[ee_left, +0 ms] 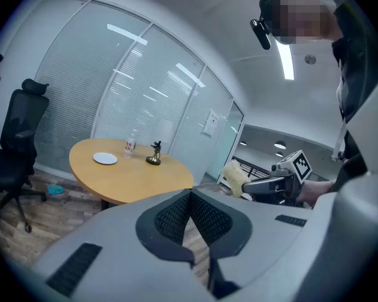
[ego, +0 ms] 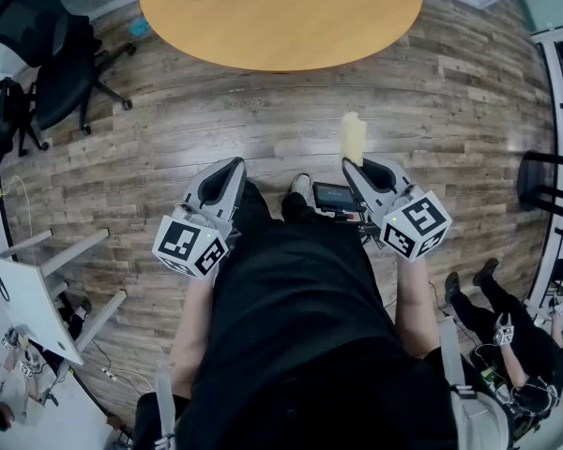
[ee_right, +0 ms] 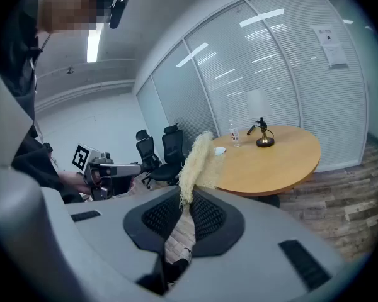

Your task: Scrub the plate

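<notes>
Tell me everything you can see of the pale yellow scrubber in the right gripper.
The scrubber is a pale yellow, shaggy, fibrous pad, soft-looking, with frayed edges. Its lower end is pinched between the jaws of the right gripper; the rest sticks out past the tips, roughly upright. It hangs in the air over the wood floor, short of the round table, touching nothing else.

No words you can read anywhere, the bottle [ee_left: 130, 145] on the table [ee_left: 132, 178] wears a red label with print too small to make out, the sheet [ee_left: 209, 123] on the glass wall [ee_left: 107, 93] is a blur, your left cube [ego: 190, 245] and right cube [ego: 414, 225] show only black square markers, no letters.
</notes>
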Demonstrator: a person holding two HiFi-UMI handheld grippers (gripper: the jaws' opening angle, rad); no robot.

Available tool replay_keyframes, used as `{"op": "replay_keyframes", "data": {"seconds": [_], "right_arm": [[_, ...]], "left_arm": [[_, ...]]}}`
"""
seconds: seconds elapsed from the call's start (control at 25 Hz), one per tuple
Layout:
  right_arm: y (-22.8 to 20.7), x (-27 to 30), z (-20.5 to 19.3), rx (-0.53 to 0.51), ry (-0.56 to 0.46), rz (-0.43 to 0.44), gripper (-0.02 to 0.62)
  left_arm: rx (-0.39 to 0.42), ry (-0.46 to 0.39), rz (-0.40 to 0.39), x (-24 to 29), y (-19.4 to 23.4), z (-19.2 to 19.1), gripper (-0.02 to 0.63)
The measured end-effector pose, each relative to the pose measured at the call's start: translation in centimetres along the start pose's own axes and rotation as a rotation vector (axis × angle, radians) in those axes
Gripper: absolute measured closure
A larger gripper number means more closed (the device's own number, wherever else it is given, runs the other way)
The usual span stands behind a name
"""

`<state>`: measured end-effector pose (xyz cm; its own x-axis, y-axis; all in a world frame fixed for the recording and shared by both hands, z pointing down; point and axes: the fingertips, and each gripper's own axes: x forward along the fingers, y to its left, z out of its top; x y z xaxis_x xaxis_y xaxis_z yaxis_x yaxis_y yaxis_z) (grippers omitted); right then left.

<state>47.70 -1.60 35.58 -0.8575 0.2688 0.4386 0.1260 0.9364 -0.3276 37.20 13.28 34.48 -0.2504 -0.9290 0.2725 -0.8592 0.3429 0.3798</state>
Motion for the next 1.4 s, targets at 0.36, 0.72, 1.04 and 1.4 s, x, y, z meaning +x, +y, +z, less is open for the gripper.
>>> {"op": "replay_keyframes", "data": {"seconds": [0.36,0.72,1.04,1.4], "right_arm": [[1.4,3.7,1.3,0.022,-0.015,-0.019,0.549],[3.7,11.5,4.8,0.006,0.008,-0.016,0.549],[8.3,20.3,7.9,-0.056,0.041,0.042,0.549],[13.9,28.2,8.6,-0.104,0.132,0.119,0.549]], "left_arm": [[-0.017,-0.002,0.043,-2.2,4.2,0.7,0.595],[-0.047,-0.051,0.102,-5.4,12.5,3.1,0.595],[0.025,-0.038,0.214,-9.5,20.9,4.8,0.595],[-0.027,-0.014,0.300,-14.9,27.8,3.7,0.595]]}}
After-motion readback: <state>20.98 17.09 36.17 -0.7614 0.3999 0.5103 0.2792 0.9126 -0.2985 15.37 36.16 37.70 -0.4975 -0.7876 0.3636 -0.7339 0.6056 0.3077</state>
